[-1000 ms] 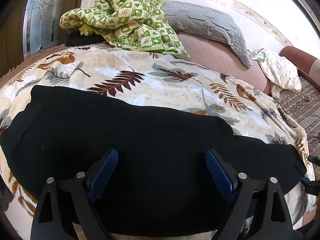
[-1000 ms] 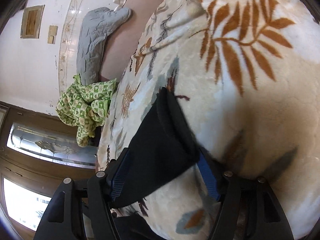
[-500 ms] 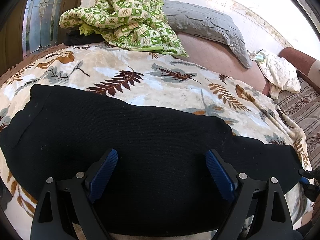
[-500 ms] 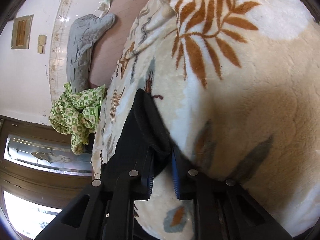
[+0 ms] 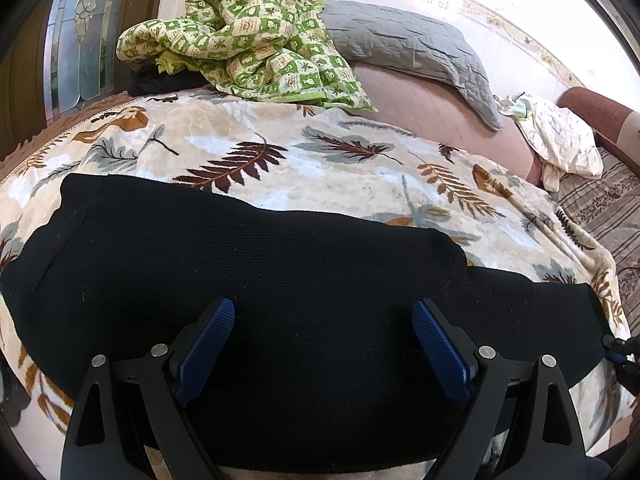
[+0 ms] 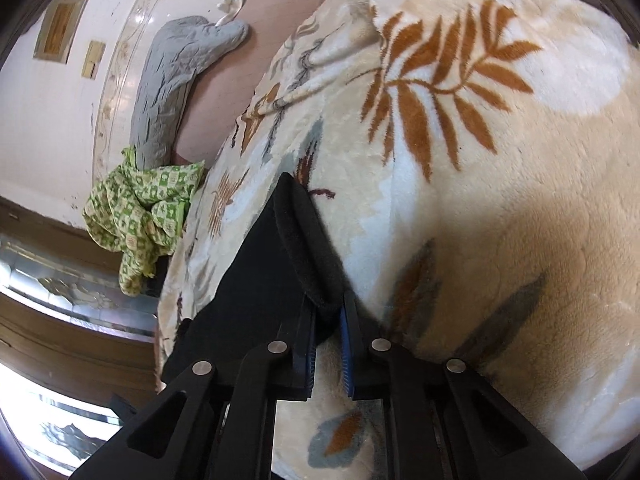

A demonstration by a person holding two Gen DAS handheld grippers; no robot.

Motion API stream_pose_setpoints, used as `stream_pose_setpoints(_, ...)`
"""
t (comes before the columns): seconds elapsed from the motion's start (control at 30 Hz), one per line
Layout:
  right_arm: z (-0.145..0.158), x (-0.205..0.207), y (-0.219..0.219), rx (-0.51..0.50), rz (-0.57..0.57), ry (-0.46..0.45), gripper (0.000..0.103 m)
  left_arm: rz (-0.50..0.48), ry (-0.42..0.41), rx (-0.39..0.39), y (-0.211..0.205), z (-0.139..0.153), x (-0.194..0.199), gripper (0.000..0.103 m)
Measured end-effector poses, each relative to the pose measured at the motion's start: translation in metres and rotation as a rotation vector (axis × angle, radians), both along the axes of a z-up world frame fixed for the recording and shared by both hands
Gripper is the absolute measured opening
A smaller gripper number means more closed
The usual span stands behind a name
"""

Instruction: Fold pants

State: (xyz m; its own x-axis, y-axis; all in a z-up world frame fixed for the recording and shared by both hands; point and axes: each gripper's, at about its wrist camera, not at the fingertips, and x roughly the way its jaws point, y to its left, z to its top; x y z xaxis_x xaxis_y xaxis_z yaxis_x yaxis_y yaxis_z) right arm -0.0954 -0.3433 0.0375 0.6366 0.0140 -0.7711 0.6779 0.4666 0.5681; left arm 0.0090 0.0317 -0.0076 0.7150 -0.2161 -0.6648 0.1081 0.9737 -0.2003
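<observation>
The black pants [image 5: 248, 280] lie flat across a cream leaf-print blanket [image 5: 320, 160] on the bed, stretching left to right. My left gripper [image 5: 322, 344] is open just above the near part of the pants, its blue pads [image 5: 208, 344] wide apart. In the right wrist view my right gripper [image 6: 328, 320] is shut on the end of the pants [image 6: 280, 272], pinching a rolled fold of black cloth between its pads. The right gripper's tip also shows at the far right edge of the left wrist view [image 5: 618, 354].
A green checked cloth [image 5: 248, 36] and a grey quilted pillow [image 5: 408, 44] lie at the far side of the bed. A white floral cloth [image 5: 560, 140] lies at the right. A wooden frame with patterned glass [image 5: 80, 40] stands at the left.
My right gripper has closed from open onto the end of the pants. The left gripper has stayed open and barely moved.
</observation>
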Motion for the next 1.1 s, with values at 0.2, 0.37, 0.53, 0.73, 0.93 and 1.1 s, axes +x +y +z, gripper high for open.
stream_pose_setpoints(0.2, 0.026, 0.014, 0.025, -0.2, 0.098, 0.025, 0.008, -0.001, -0.001, 0.001, 0.0, 0.0, 0.0, 0.091)
stream_pose_setpoints(0.37, 0.044, 0.037, 0.062, -0.307, 0.247, -0.033, 0.008, -0.002, -0.002, 0.0, 0.0, 0.0, 0.0, 0.091)
stream_pose_setpoints(0.53, 0.044, 0.057, 0.094, -0.327, 0.367, -0.048, 0.008, -0.003, -0.003, 0.0, -0.001, 0.0, 0.0, 0.091)
stream_pose_setpoints(0.73, 0.047, 0.081, 0.126, -0.306, 0.488, -0.092, 0.008, 0.021, -0.03, -0.023, 0.007, 0.006, -0.006, 0.08)
stream_pose_setpoints(0.93, 0.041, 0.121, 0.178, -0.3, 0.689, -0.159, 0.008, 0.189, -0.1, 0.02, 0.03, 0.018, -0.022, 0.079)
stream_pose_setpoints(1.1, 0.025, 0.162, 0.214, -0.274, 0.825, -0.161, 0.008, 0.201, -0.074, 0.037, 0.024, 0.005, -0.023, 0.081)
